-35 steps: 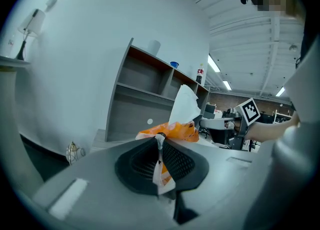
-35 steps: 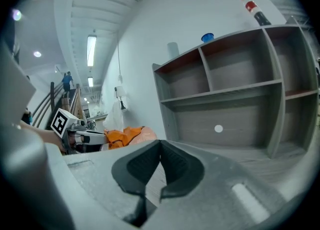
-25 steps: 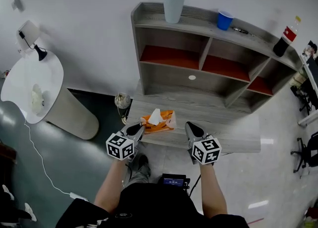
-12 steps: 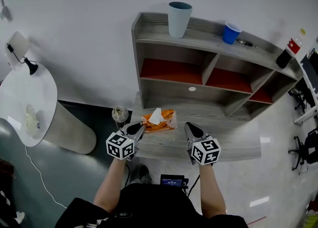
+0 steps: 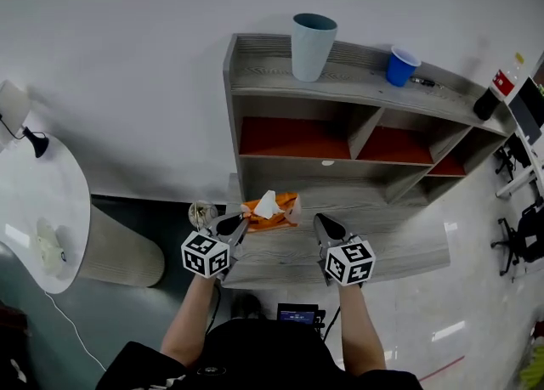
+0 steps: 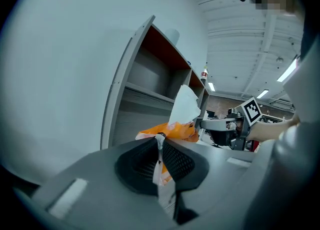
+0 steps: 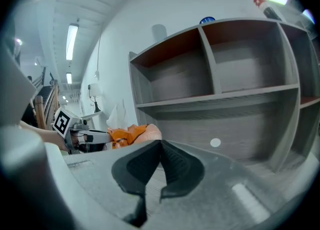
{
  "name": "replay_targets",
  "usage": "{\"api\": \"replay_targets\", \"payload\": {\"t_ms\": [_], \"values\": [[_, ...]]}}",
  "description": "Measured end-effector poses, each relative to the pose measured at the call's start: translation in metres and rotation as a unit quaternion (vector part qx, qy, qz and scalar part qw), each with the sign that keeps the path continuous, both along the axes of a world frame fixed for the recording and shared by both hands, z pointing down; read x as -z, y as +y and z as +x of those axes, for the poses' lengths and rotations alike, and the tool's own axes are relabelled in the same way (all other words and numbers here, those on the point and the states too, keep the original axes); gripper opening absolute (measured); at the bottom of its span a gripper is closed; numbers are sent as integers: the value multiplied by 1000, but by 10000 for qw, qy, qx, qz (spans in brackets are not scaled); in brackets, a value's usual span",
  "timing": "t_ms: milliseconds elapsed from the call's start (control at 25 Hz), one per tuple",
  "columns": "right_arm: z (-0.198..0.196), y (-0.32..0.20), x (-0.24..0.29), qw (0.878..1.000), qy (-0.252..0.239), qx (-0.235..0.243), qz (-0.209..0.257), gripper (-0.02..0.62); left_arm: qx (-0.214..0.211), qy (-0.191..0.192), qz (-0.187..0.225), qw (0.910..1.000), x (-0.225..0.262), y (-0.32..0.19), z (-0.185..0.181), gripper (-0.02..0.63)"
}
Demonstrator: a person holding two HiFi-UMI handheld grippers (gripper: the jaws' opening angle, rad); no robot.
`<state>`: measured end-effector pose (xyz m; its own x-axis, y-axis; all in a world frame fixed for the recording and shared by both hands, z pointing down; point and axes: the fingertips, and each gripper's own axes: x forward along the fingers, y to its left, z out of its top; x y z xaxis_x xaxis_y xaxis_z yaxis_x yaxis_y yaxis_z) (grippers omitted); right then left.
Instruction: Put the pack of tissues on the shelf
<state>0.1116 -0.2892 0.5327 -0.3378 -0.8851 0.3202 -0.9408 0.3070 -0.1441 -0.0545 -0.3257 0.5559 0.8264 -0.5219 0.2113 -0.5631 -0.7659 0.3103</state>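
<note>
An orange pack of tissues (image 5: 274,211) with a white tissue sticking up from its top hangs just above the grey desk board (image 5: 399,244), in front of the shelf unit (image 5: 340,116). My left gripper (image 5: 239,223) is shut on the pack's thin plastic edge; in the left gripper view the wrapper (image 6: 160,174) is pinched between the dark pads, with the orange pack (image 6: 172,130) beyond. My right gripper (image 5: 322,225) is shut on nothing, a little to the right of the pack. The right gripper view shows the pack (image 7: 131,134) at the left, the shelf's compartments ahead.
On the shelf's top board stand a pale teal cup (image 5: 313,46) and a blue cup (image 5: 401,67); a dark bottle with a red label (image 5: 494,95) is at its right end. A round white table (image 5: 42,210) stands at the left. Office chairs (image 5: 518,235) are at the right.
The head view has shifted forward, so shelf and desk sit a little higher and closer in the frame. Both grippers and the pack keep the same places relative to each other.
</note>
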Motion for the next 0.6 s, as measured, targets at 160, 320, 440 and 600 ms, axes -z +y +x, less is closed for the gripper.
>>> {"api": "replay_targets", "payload": {"t_ms": [160,320,440,600], "values": [[0,-6,-4,10000,45,7,-70,-2,-50,57,-51,10000,-3,-7,4,12],[6,-15,-2,9999,52,77,-66,-2,-13,30,-73,10000,-5,-10,10,12],[12,-19,1,9996,117,255,-81,-2,69,9,-52,10000,-1,-10,16,12],[22,-23,6,9988,168,458,-84,-2,164,-115,-45,9998,2,-7,25,12]]}}
